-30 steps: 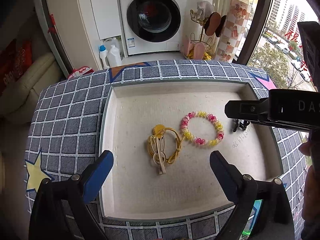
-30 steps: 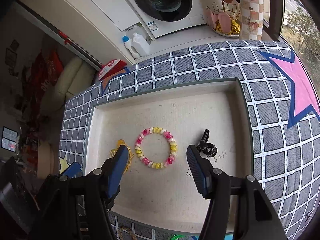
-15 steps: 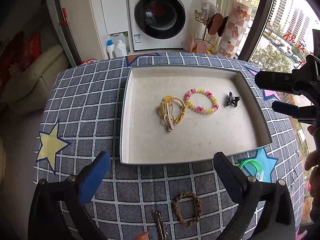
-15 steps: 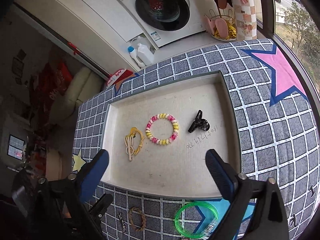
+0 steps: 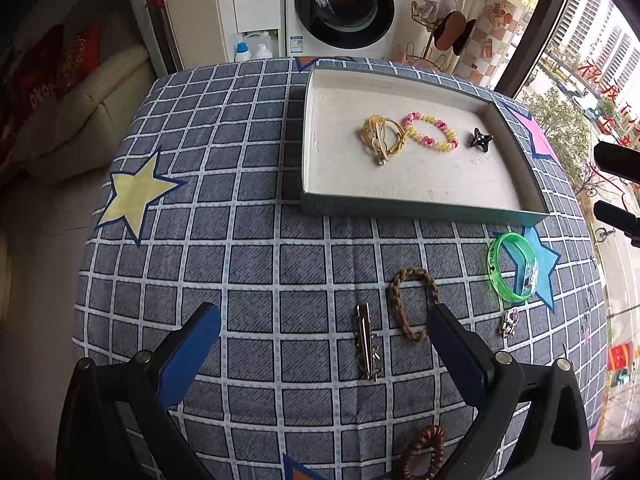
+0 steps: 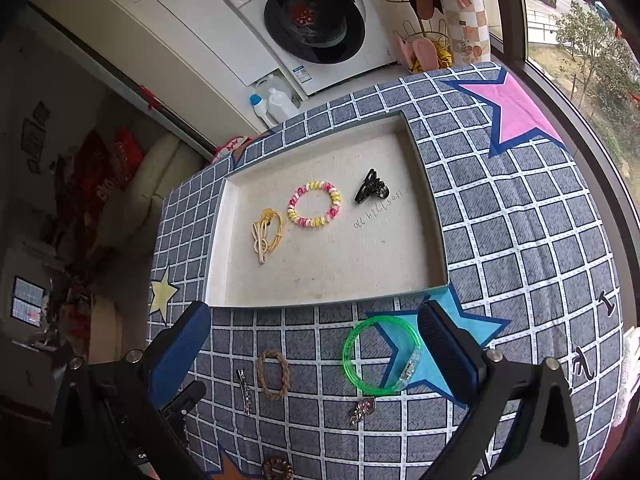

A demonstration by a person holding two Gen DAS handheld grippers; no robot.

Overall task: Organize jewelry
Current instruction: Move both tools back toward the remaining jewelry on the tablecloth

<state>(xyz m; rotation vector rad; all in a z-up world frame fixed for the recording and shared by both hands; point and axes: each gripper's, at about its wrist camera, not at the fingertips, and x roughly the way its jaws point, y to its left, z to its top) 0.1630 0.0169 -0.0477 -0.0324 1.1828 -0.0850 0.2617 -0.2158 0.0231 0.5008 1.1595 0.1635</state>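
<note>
A shallow tray (image 5: 420,206) (image 6: 224,240) holds a yellow hair tie (image 5: 380,138) (image 6: 266,232), a pink-and-yellow bead bracelet (image 5: 430,132) (image 6: 314,210) and a black claw clip (image 5: 480,140) (image 6: 372,192). On the cloth in front of it lie a green bangle (image 5: 512,266) (image 6: 380,354), a braided brown ring (image 5: 412,296) (image 6: 274,374), a metal hair clip (image 5: 366,342) (image 6: 245,392) and a small silver charm (image 5: 509,322) (image 6: 362,410). My left gripper (image 5: 324,338) is open and empty above the hair clip. My right gripper (image 6: 314,338) is open and empty above the bangle.
A brown coil hair tie (image 5: 422,454) (image 6: 277,469) lies at the near edge of the checked tablecloth (image 5: 224,264). A washing machine (image 5: 340,8) and a shoe rack (image 5: 440,44) stand beyond the table. A window (image 5: 592,80) is at the right.
Both grippers have pulled back from over the tray toward the near side of the table. The black claw clip now lies free in the tray. The loose items on the cloth have come into view.
</note>
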